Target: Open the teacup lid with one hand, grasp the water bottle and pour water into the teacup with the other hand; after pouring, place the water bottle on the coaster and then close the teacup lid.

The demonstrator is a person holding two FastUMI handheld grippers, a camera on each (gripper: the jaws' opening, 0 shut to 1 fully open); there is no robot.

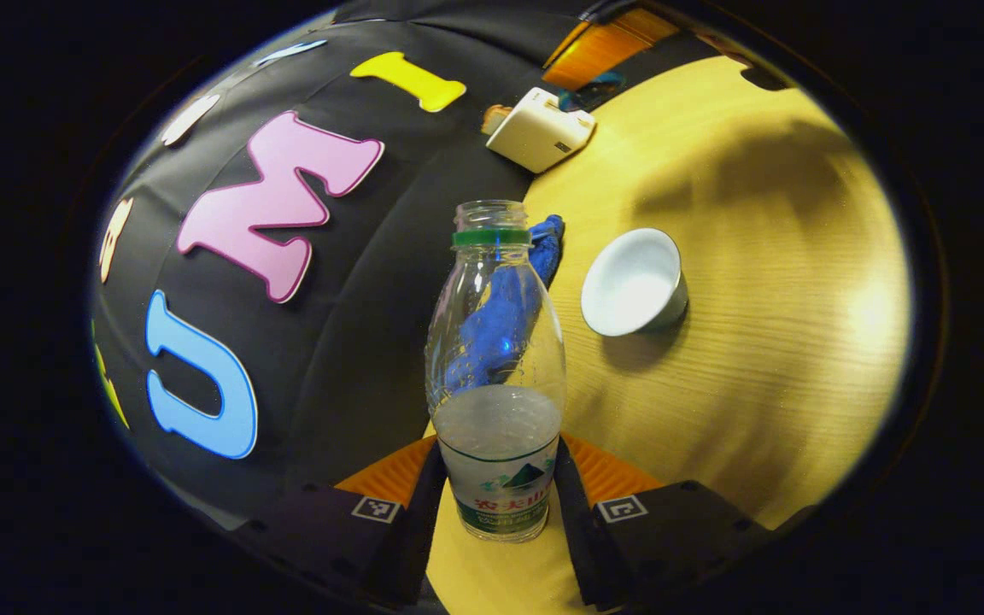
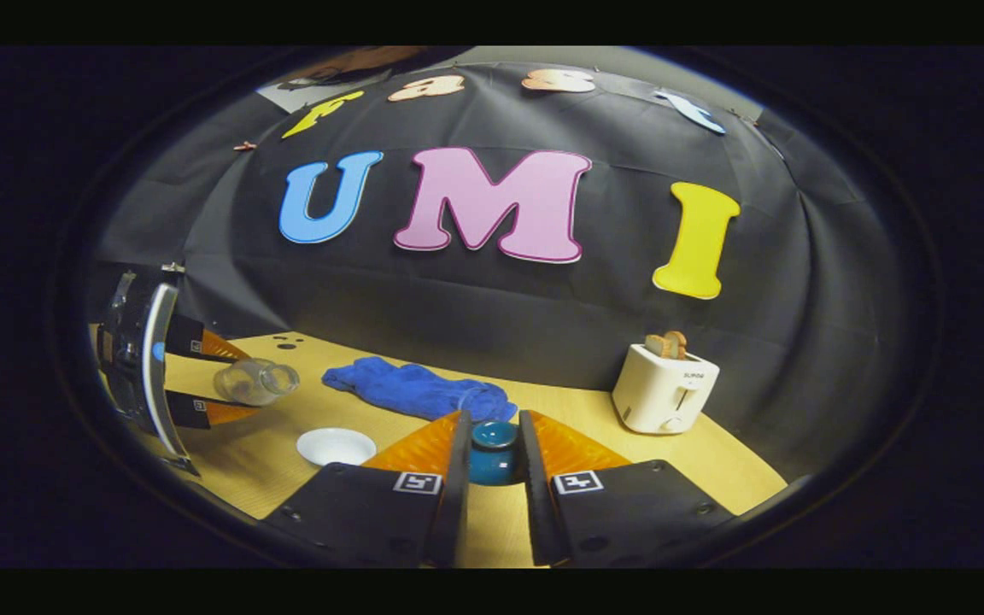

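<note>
Tabletop [image 1: 757,359]: bottle [image 1: 499,367] in L claw [image 1: 500,495]

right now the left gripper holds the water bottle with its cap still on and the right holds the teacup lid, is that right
Not quite: the water bottle has no cap; its mouth is open in the left gripper view. The rest stands: the left gripper holds it, and the right gripper holds the teacup lid.

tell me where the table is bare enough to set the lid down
Bare wood lies right of the white teacup, toward the white toaster, and in front of that toaster. The back is crowded by the blue towel.
</note>
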